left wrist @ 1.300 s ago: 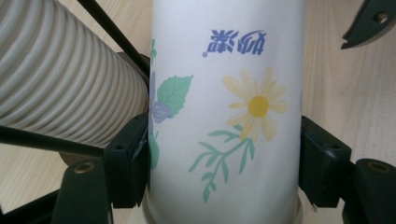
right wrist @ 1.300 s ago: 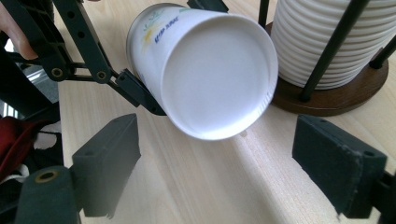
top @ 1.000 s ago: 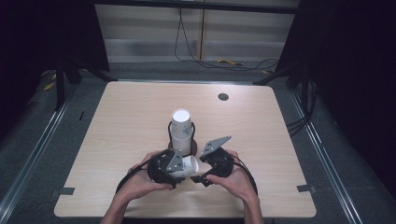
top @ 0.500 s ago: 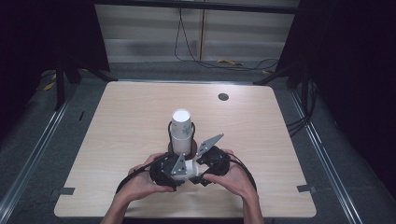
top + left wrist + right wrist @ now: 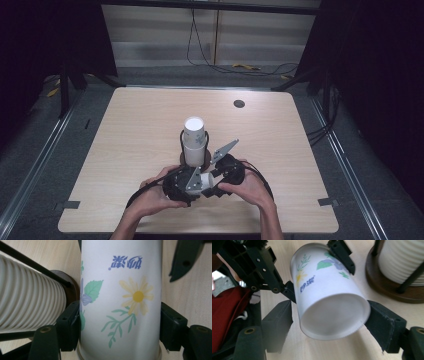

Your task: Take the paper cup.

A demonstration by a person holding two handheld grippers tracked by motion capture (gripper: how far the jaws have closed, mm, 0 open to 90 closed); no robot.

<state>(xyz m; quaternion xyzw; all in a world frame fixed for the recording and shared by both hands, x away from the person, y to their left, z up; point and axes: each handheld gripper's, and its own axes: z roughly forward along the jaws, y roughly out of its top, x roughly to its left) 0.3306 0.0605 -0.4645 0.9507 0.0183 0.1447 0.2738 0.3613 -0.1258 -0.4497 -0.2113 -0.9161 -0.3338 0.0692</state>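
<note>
A white paper cup (image 5: 120,297) printed with flowers lies on its side between my hands near the table's front, cup (image 5: 205,181). My left gripper (image 5: 120,325) is shut on it, a pad pressed to each side of its wall. My right gripper (image 5: 329,320) is open and straddles the cup's (image 5: 329,300) closed bottom end: one pad touches, the other stands a thin gap off. The left gripper's fingers (image 5: 342,255) clamp the cup farther up. Just behind stands a tall stack of ribbed white cups (image 5: 194,140) in a black wire holder on a round brown base (image 5: 387,290).
The cup stack (image 5: 27,300) sits very close to the held cup. A finger of the right gripper (image 5: 185,260) shows beyond the cup. A small dark disc (image 5: 239,103) lies at the table's far right. Tape marks (image 5: 325,202) sit at the front corners.
Both hands have drifted slightly toward the table's near edge, and the right gripper has tilted in closer around the cup. The cup stack has not moved.
</note>
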